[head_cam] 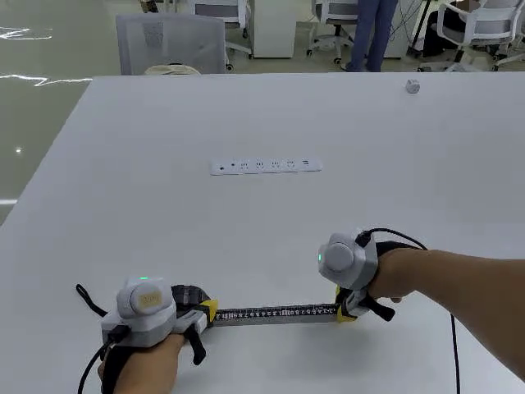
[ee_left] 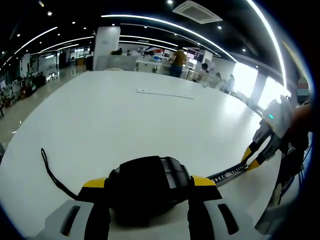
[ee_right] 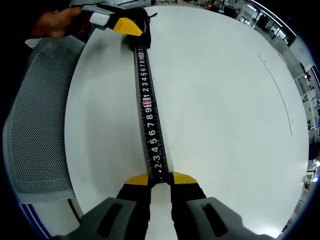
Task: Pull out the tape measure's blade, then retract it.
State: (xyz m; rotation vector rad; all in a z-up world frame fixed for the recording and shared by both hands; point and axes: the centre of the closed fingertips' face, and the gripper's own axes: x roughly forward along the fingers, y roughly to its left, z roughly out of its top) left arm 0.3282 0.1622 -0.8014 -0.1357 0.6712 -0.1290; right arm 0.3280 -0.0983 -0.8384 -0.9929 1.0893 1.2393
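A black tape measure case [ee_left: 147, 187] rests on the white table [head_cam: 271, 123] with my left gripper [head_cam: 195, 313] shut around it, yellow-tipped jaws on both sides. Its wrist strap [ee_left: 50, 172] trails off to the left. The dark blade [head_cam: 275, 312] with white numbers [ee_right: 149, 125] runs flat along the table from the case [head_cam: 190, 297] over to my right gripper [head_cam: 344, 310], which is shut on the blade's end [ee_right: 159, 175]. About fifteen centimetres of blade are out. In the right gripper view the case [ee_right: 141, 31] lies at the top.
A white power strip [head_cam: 265, 166] lies flat mid-table. A small white object [head_cam: 413, 86] sits near the far right edge. A grey mesh chair back [ee_right: 37, 120] stands beside the table's near edge. Office chairs and a person's legs [head_cam: 373, 33] are beyond the table.
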